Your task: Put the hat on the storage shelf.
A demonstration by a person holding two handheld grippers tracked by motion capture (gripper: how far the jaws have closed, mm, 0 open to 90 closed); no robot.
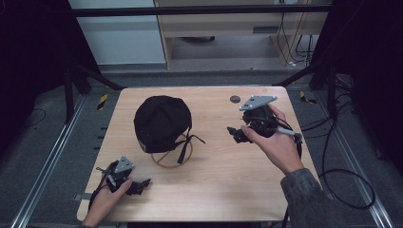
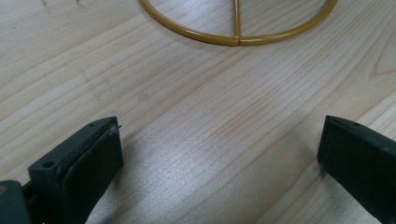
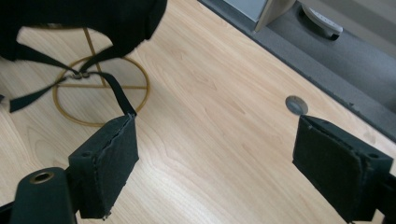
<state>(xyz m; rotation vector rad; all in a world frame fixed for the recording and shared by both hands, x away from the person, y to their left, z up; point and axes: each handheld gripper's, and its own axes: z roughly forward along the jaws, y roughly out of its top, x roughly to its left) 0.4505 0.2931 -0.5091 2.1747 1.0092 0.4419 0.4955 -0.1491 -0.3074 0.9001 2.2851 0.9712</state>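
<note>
Black fabric covers the cap (image 1: 161, 122), which sits on a gold wire stand (image 1: 172, 156) a little left of the middle of the pale wooden worktop (image 1: 223, 185). The stand's round base ring rests flat on the wood, and two dark straps (image 1: 187, 142) hang from the cap's near edge down over the ring. In the right gripper view the cap (image 3: 88, 16) fills the upper left corner, with the straps (image 3: 112, 91) crossing above the stand's ring (image 3: 100, 100).

The right hand-held gripper (image 1: 236, 134) is held above the worktop to the right of the cap and well apart from it, pointing towards it, with a grey three-cornered plate (image 1: 258, 101) on top. Its jaws stand wide with nothing between them but bare wood in its own view (image 3: 215, 154); the left jaw's tip lines up with the end of one strap, though it probably does not touch it.

The left hand-held gripper (image 1: 140, 184) lies low at the near left corner of the worktop, near the stand but clear of it. Its jaws are likewise spread wide over bare wood in its own view (image 2: 219, 154), where the ring of the stand (image 2: 238, 37) curves across the top edge.

A small grey round disc (image 1: 235, 99) is set in the worktop near the far edge; the right gripper view shows it (image 3: 296, 104) just beyond the right jaw.
</note>
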